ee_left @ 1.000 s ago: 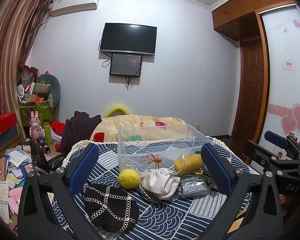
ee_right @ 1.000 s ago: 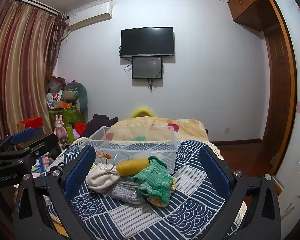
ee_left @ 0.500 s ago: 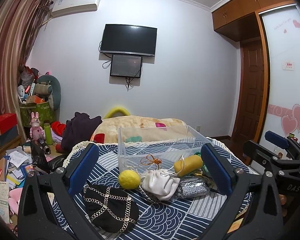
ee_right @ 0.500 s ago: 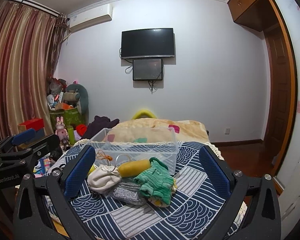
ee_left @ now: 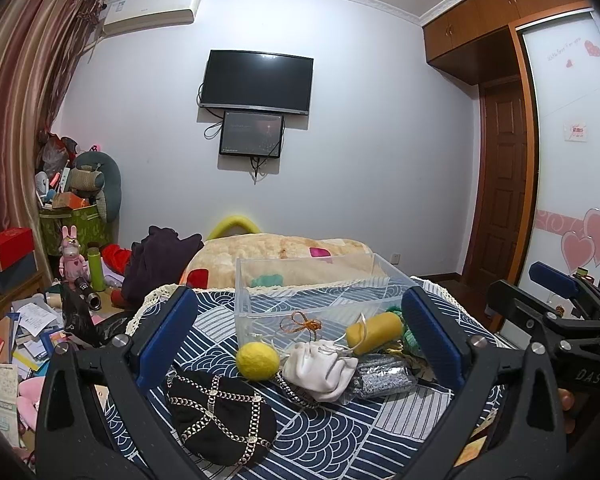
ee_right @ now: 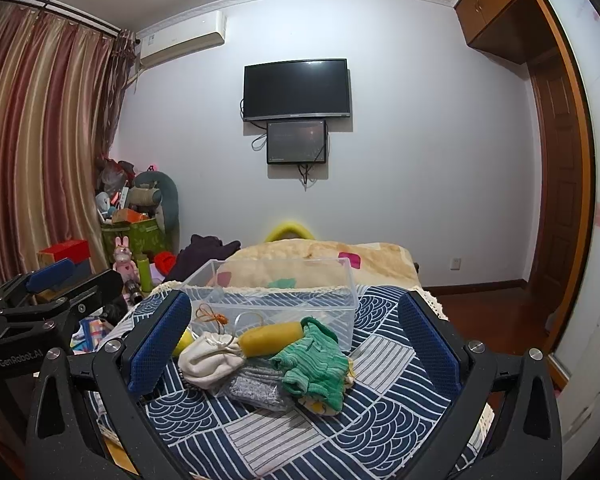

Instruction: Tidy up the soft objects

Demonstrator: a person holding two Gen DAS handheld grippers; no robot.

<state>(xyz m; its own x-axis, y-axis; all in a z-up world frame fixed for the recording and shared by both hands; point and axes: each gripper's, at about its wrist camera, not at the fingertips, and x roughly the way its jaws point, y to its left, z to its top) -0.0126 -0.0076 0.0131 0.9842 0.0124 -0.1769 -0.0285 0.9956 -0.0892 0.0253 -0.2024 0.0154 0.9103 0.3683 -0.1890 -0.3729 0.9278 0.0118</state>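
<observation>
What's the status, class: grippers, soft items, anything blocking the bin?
Left gripper open, right gripper open, both empty. Soft pile on the tablecloth, in front of the clear bin. Nothing blocking the bin.

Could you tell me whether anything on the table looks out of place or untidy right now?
Yes: the soft things lie heaped on the cloth in front of the clear bin, not in it. The green knit sprawls over the silver pouch, and the black bag sits apart.

one clear bin [ee_left: 320, 296], one yellow ball [ee_left: 257, 361], one white pouch [ee_left: 320, 368], one black bag [ee_left: 220, 416], one green garment [ee_right: 314, 360]
</observation>
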